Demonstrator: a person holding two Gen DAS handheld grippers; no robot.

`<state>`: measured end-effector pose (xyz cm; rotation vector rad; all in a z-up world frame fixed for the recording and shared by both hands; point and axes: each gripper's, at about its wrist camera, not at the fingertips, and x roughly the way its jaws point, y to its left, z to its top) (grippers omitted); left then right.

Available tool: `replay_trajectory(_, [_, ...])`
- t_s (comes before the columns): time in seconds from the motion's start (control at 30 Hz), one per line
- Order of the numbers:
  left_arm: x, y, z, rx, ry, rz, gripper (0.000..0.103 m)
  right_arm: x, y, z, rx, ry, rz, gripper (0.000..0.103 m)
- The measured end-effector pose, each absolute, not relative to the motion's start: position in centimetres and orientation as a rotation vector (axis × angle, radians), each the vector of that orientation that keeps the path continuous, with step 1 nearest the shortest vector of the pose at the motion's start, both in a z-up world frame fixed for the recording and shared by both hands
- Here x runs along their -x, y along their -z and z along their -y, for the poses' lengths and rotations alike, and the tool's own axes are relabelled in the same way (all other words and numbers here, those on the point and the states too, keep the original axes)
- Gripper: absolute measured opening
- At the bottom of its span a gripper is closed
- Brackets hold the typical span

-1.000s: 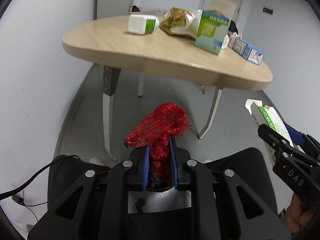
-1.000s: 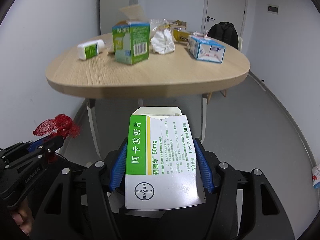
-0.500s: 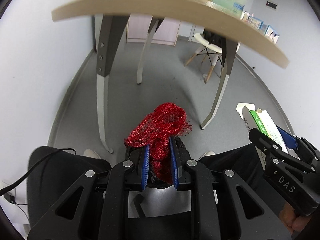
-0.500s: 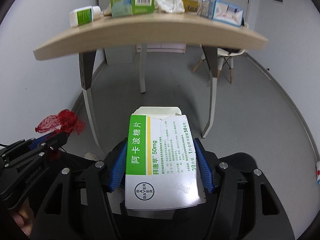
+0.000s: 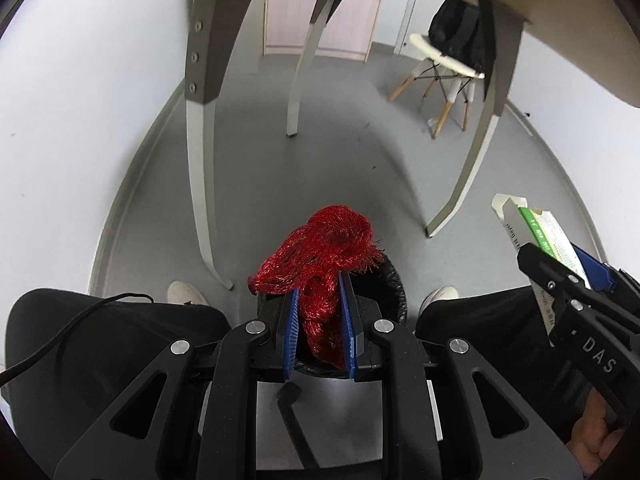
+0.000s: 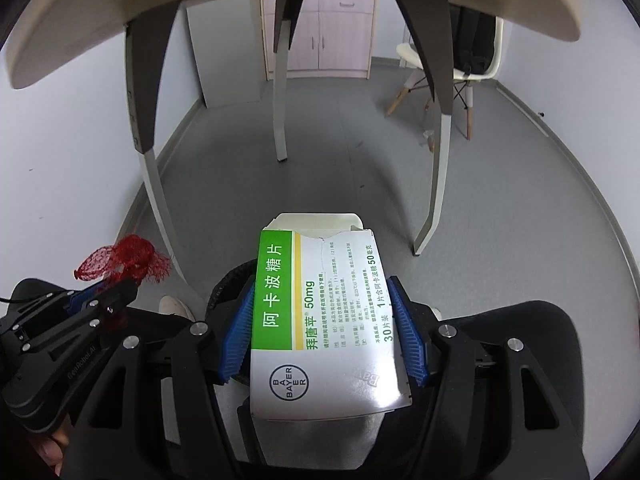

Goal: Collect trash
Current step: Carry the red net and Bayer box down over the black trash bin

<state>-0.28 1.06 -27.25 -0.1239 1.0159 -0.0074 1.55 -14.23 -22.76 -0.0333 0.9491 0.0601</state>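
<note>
Both your hands have dropped from counter height to below the counter [image 5: 560,8]. Left gripper [image 5: 318,316] fingers clamp the red netting [image 5: 324,248] over the black bin [image 5: 394,292]; right gripper [image 6: 320,328] fingers grip the medicine box [image 6: 320,320]. Release looks next.

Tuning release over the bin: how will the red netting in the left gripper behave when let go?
Red netting looks floppy: it bunches and droops over the fingers. Probably very light. Its frayed strands may snag on the ribbed pads rather than drop cleanly.
</note>
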Motion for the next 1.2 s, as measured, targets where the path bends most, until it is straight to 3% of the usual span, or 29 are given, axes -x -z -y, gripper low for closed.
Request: replay_trajectory(1.2, [-9.5,37.5,-6.1,0.147,-0.115,-1.224,0.018,-12.8,35.5,9.1,0.148,-0.098,-1.253,0.060])
